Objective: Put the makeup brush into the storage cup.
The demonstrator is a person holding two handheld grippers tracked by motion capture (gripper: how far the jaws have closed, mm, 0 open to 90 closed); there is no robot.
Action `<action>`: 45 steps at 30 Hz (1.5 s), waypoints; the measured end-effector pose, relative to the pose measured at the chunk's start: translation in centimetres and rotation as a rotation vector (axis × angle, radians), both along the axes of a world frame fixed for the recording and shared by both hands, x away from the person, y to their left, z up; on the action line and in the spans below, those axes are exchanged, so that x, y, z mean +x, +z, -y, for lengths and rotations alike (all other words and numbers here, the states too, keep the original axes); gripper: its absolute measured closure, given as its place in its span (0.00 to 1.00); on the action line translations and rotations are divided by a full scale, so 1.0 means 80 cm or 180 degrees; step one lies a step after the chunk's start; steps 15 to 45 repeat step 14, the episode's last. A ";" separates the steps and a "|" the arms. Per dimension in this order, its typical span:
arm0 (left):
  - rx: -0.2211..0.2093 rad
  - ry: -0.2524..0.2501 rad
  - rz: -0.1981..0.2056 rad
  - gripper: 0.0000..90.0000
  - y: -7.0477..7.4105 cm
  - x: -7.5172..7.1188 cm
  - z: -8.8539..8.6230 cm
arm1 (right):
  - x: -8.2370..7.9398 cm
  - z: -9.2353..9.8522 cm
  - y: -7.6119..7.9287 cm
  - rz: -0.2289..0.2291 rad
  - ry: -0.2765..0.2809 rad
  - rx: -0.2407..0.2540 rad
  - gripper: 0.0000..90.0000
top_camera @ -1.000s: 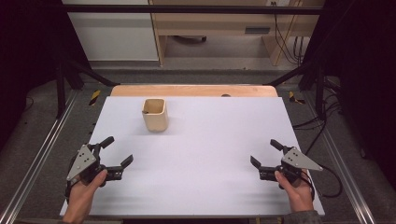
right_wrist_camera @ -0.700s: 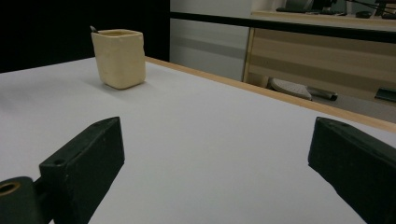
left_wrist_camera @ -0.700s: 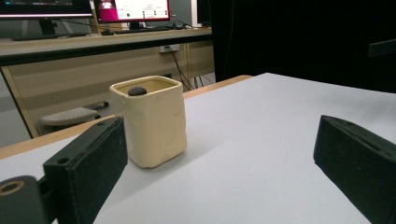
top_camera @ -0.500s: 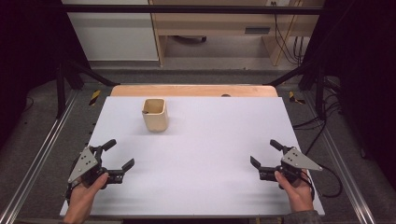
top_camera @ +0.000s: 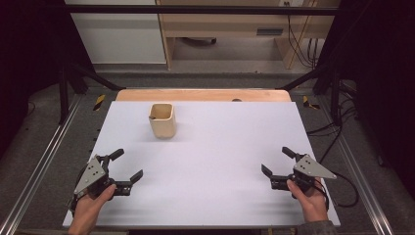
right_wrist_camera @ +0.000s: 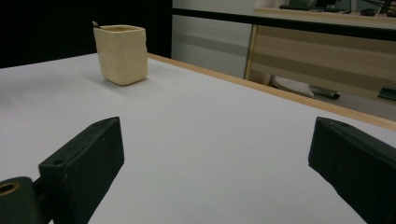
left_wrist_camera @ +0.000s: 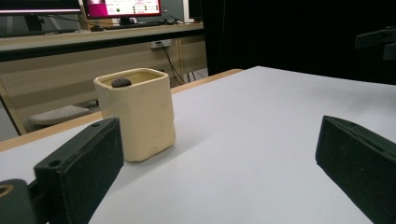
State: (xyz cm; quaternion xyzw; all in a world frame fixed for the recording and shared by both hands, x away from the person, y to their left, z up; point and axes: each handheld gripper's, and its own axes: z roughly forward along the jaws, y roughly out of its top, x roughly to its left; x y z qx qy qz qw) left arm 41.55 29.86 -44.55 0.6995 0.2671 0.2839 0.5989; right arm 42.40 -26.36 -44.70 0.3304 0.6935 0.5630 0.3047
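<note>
A cream square cup [top_camera: 162, 120] stands upright on the far left part of the white table [top_camera: 220, 147], well apart from both grippers. Something small and dark at its rim is hard to make out. The left gripper [top_camera: 126, 168] and right gripper [top_camera: 277, 161] hover at the near corners, jaws spread, empty. Beyond the wooden far edge [top_camera: 203, 95] lie cabinets [top_camera: 117, 34] and cables [top_camera: 298, 36]; the sides are dark.

In the left gripper view a small dark thing [left_wrist_camera: 121, 82] sits at the rim of the cream cup [left_wrist_camera: 137, 119]; what it is I cannot tell. The cup's inside is hidden there. The monitor [left_wrist_camera: 132, 7] is cut by the top edge.
</note>
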 end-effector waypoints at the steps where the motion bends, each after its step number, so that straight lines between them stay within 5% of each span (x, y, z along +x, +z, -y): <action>1: -0.0004 -0.0013 -0.0002 0.01 -0.001 0.000 0.001 | 0.000 0.000 0.000 0.0001 0.0000 0.0005 0.04; 45: -0.0019 0.0001 0.0059 0.01 0.000 -0.003 0.001 | 0.001 -0.003 -0.002 -0.0003 0.0036 -0.0015 0.04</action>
